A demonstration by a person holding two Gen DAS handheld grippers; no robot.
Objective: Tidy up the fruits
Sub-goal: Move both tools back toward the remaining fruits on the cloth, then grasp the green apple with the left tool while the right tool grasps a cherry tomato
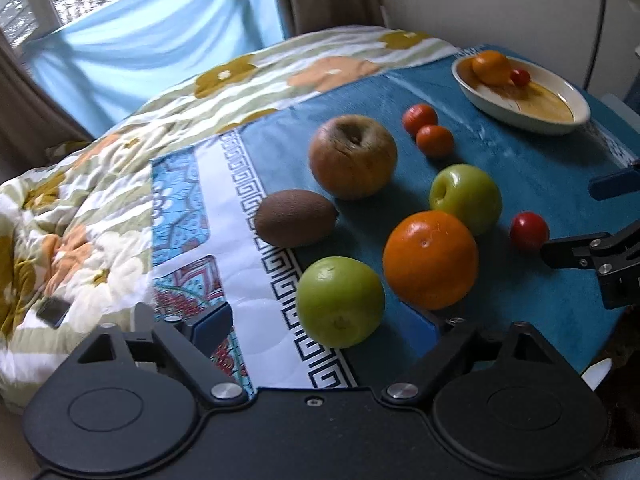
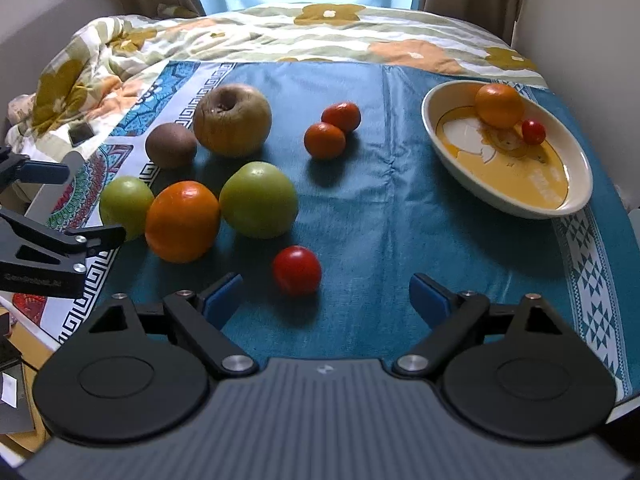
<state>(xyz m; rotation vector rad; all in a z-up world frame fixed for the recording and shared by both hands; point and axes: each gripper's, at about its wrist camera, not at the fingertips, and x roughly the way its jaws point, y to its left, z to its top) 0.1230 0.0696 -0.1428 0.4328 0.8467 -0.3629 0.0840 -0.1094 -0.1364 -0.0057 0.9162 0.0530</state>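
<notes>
Fruit lies on a teal cloth. An oval bowl (image 2: pixel 576 196) (image 1: pixel 568 98) at the right holds an orange (image 2: pixel 499 105) and a small tomato (image 2: pixel 533 131). Loose on the cloth are a russet apple (image 2: pixel 232 120), a kiwi (image 2: pixel 171 145), two green apples (image 2: pixel 259 200) (image 2: pixel 126 204), a large orange (image 2: pixel 182 221), two small mandarins (image 2: pixel 325 141) (image 2: pixel 341 117) and a red tomato (image 2: pixel 297 270). My right gripper (image 2: pixel 326 300) is open, the tomato just ahead of its left finger. My left gripper (image 1: pixel 332 320) is open, with a green apple (image 1: pixel 340 302) between its fingers.
A floral quilt (image 2: pixel 280 36) lies rumpled behind and left of the cloth. A small dark object (image 2: pixel 81 133) lies on the quilt. Curtains and a window stand at the back. The table edge runs close at the right of the bowl.
</notes>
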